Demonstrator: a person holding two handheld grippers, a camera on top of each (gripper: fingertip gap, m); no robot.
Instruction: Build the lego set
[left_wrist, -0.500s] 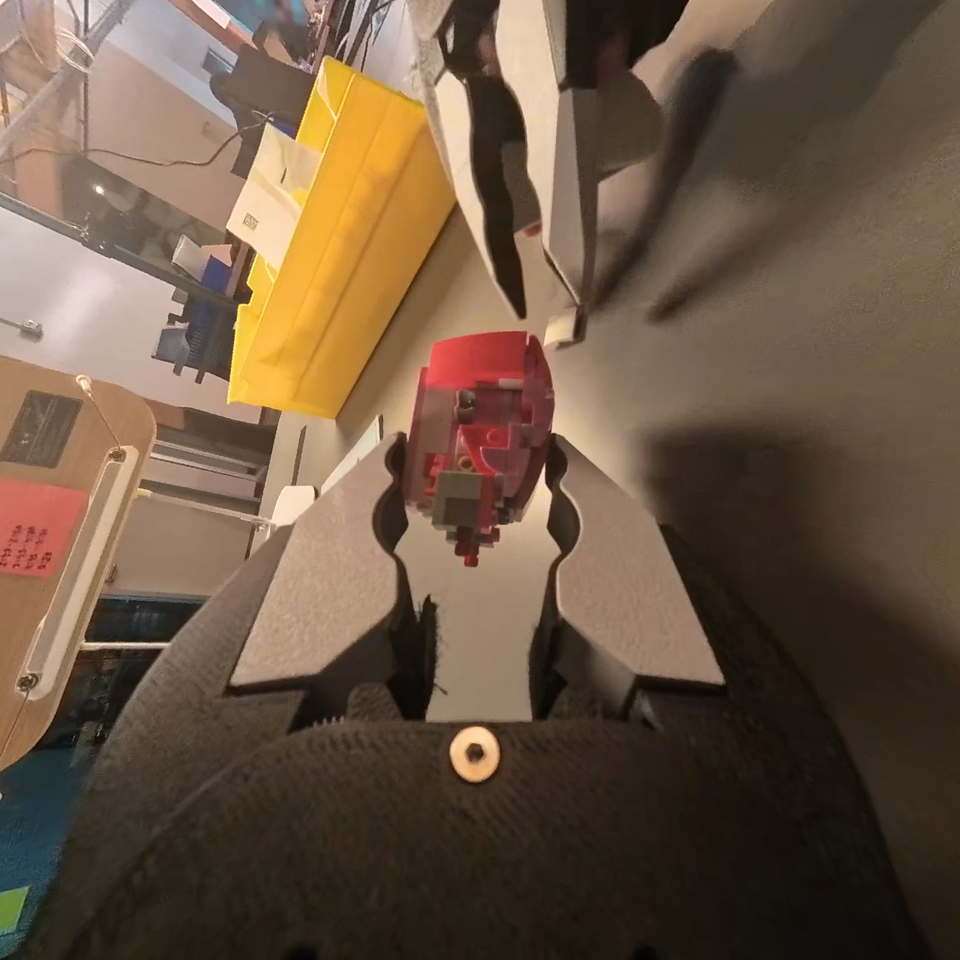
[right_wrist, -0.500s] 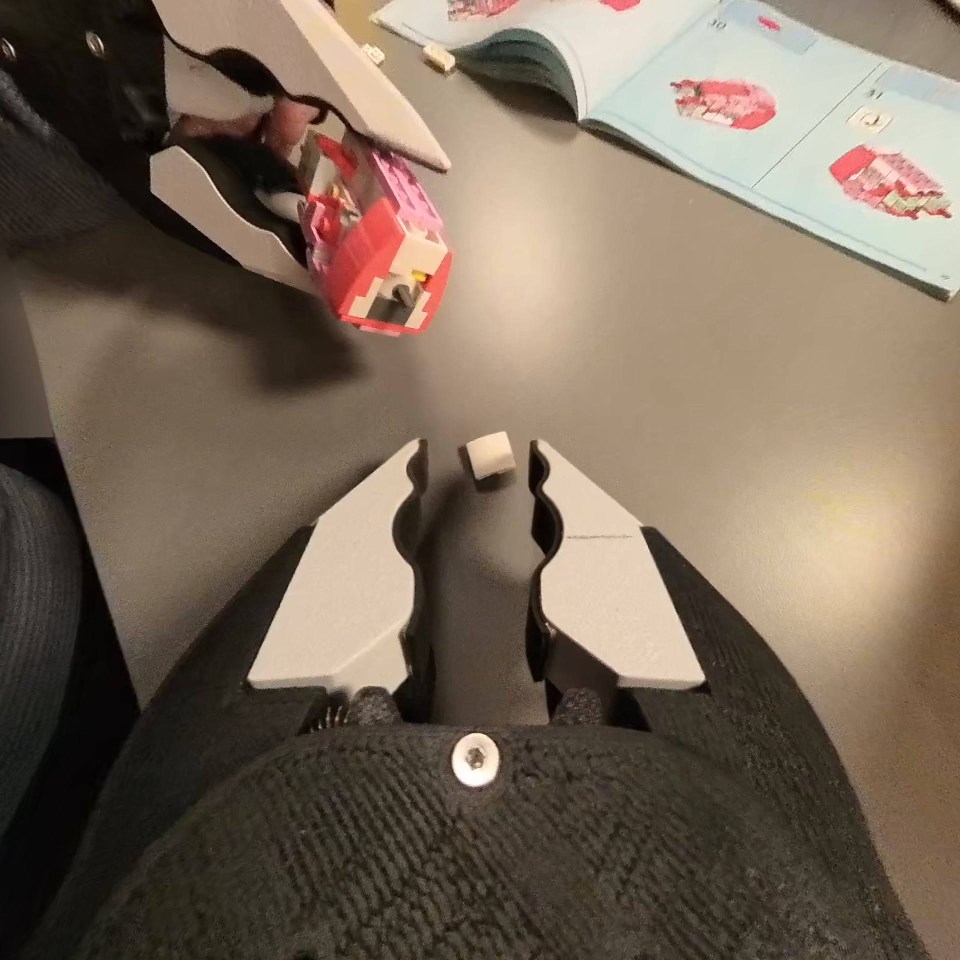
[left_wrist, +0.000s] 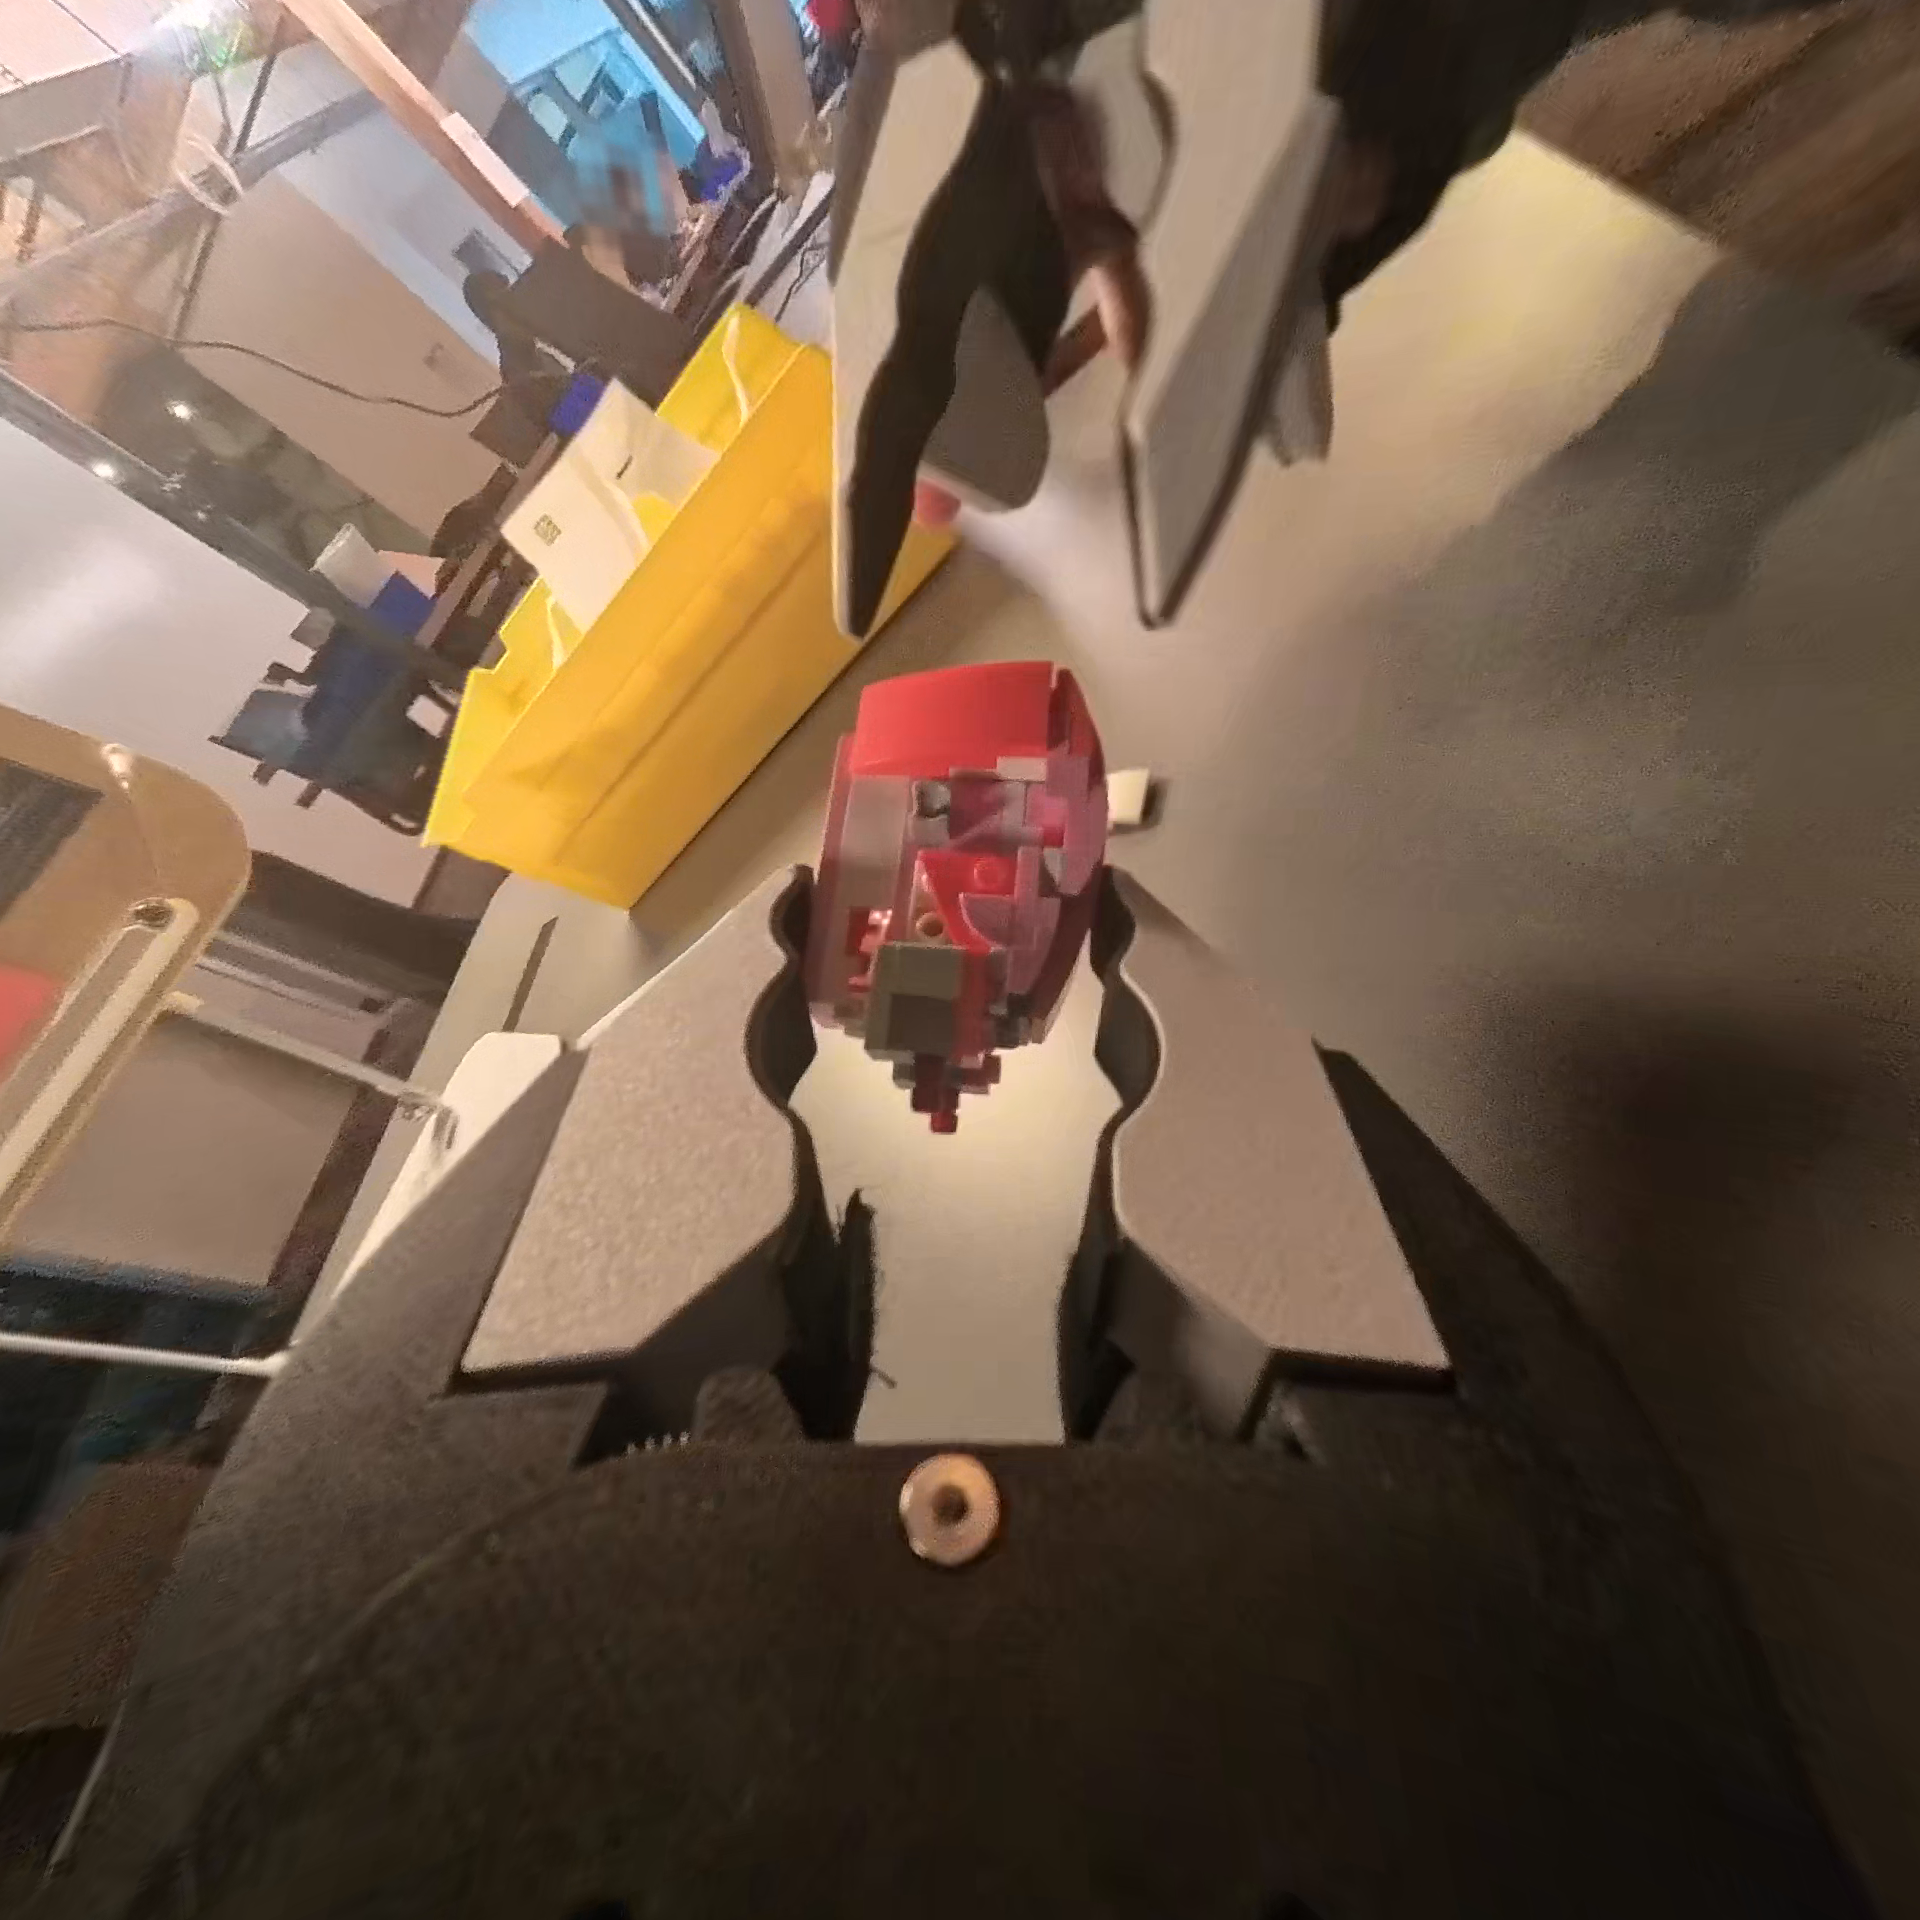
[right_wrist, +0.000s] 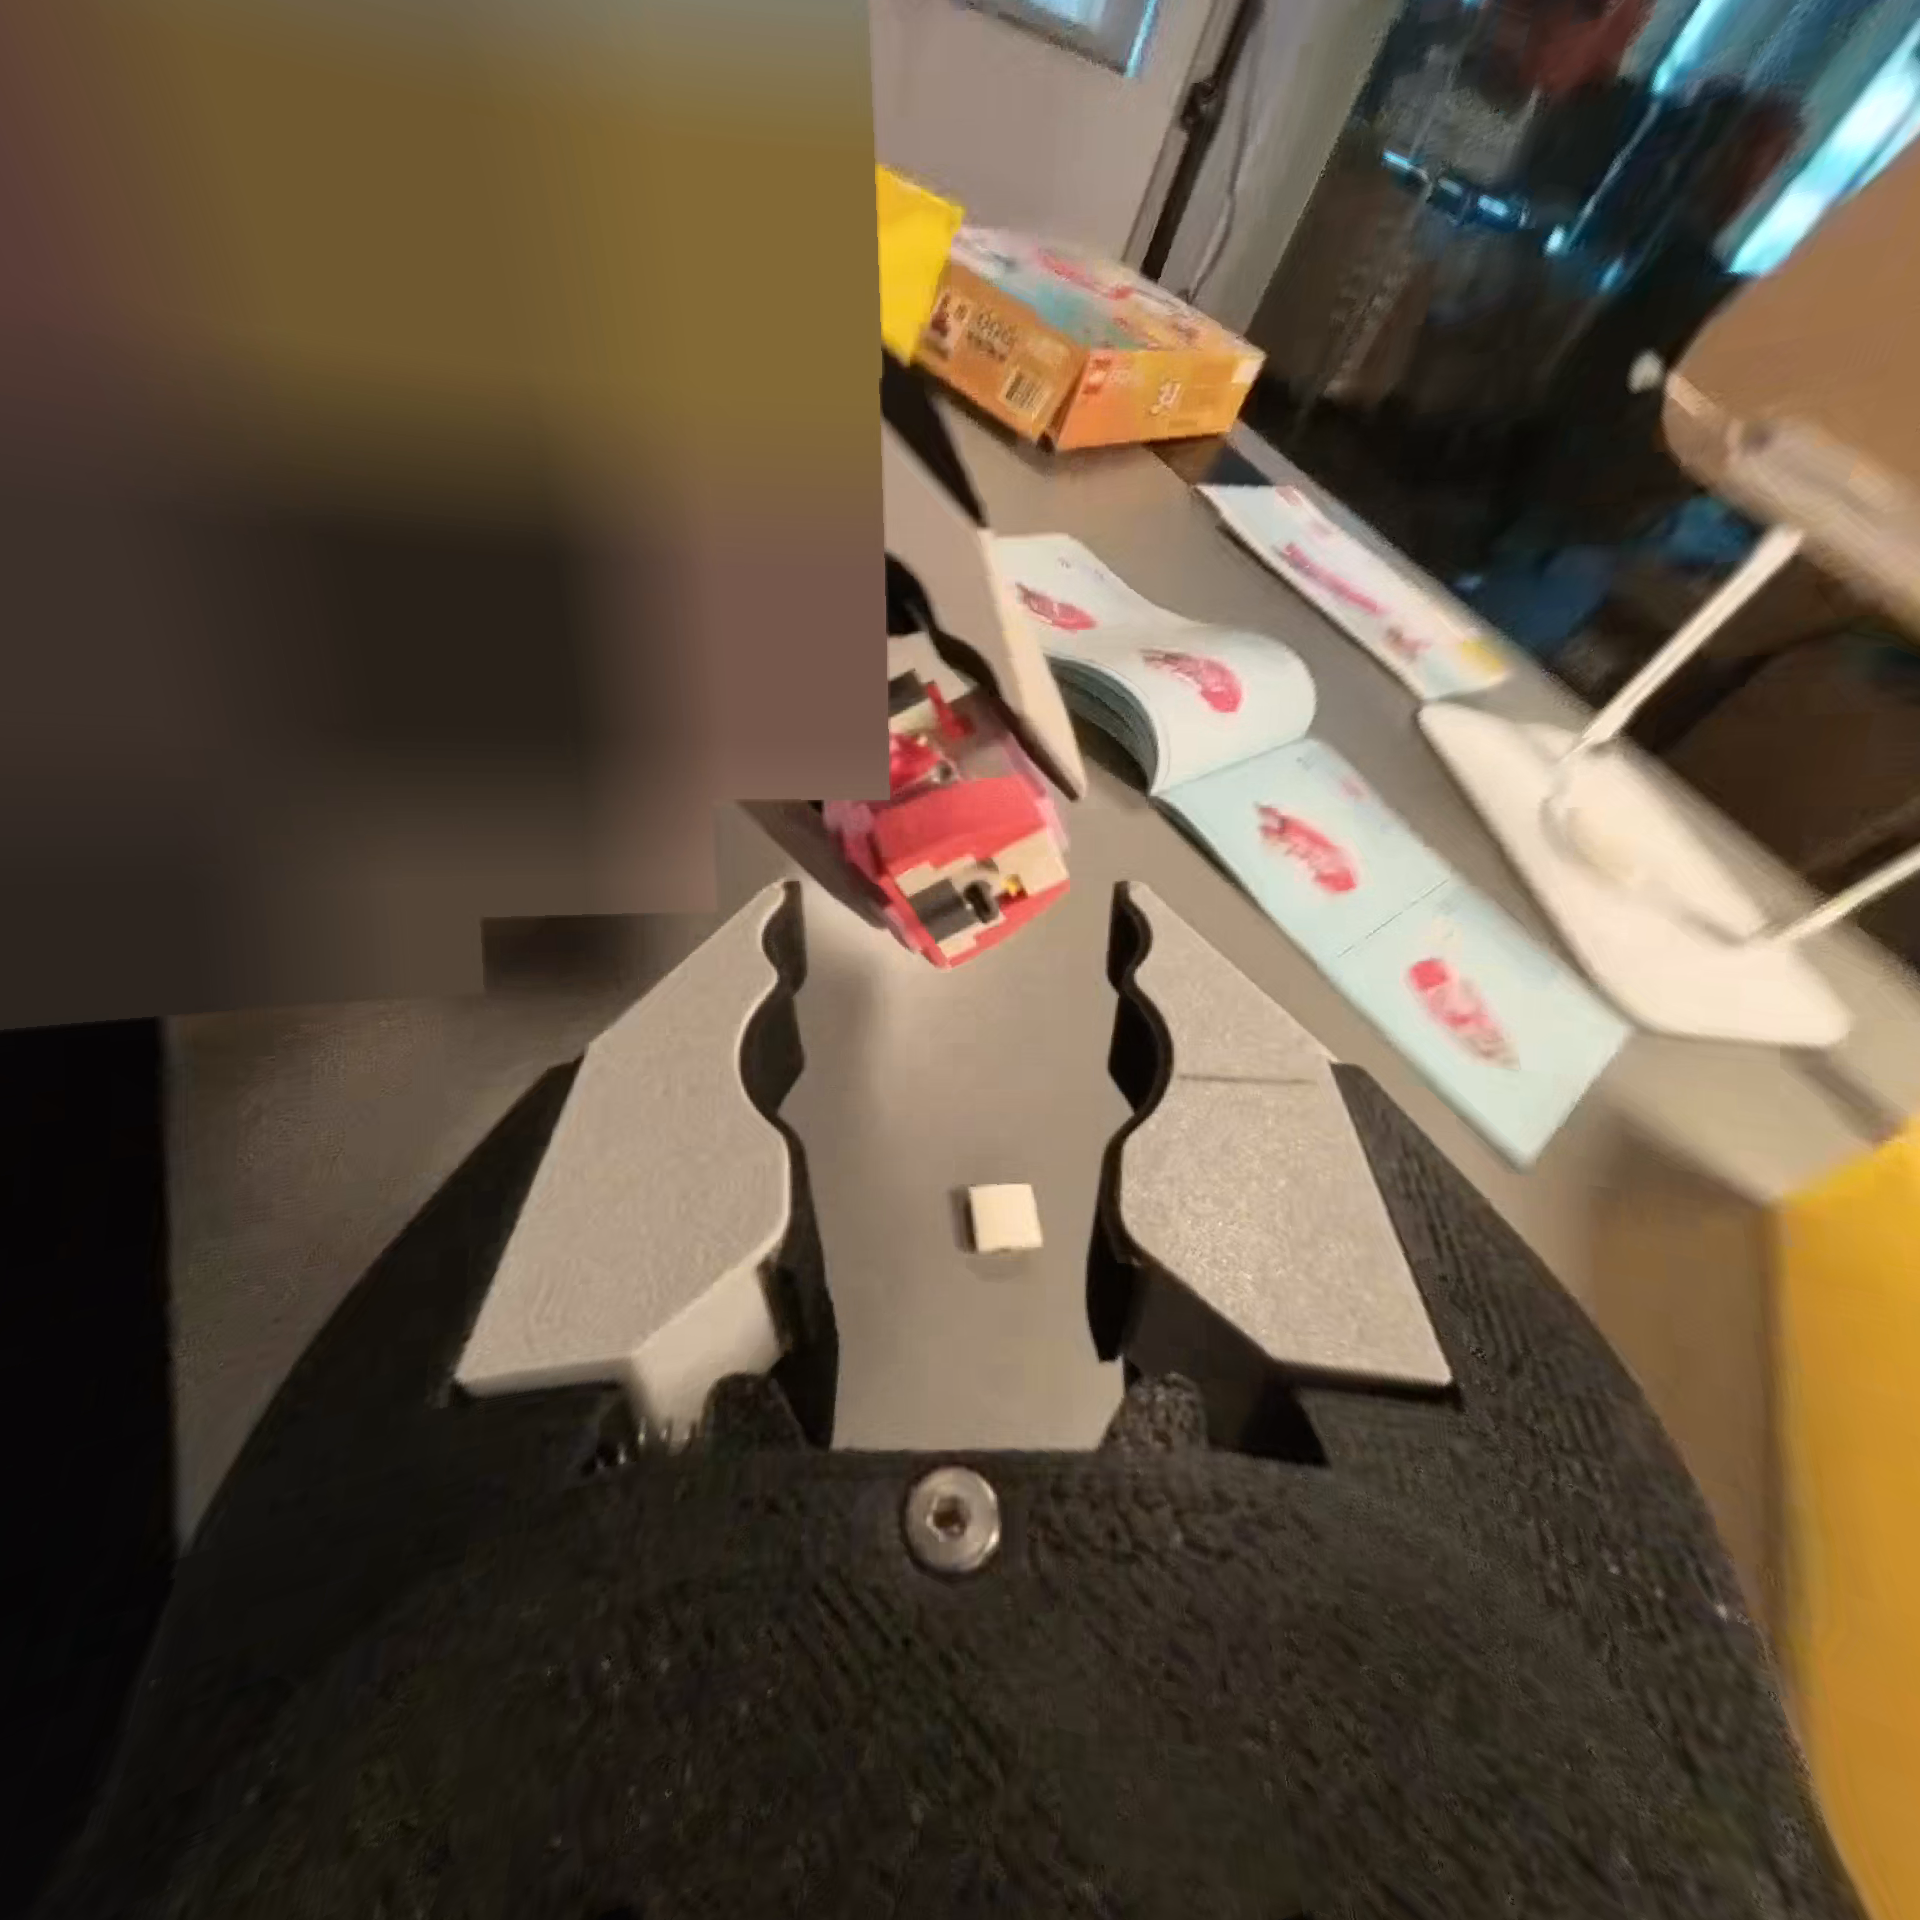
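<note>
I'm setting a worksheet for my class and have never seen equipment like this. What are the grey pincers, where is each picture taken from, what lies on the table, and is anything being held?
The pincers are hand-held two-finger grippers, one in each of a person's hands. Each picture comes from a camera on one gripper, looking forward along its fingers.

In the left view, the left gripper clamps a red and pink brick model; the other gripper shows farther off.

In the right view, the right gripper is open and holds nothing. A small white brick lies on the grey table between its fingers, untouched.

Also on the table: an open instruction booklet, an orange box and a yellow bin.
</note>
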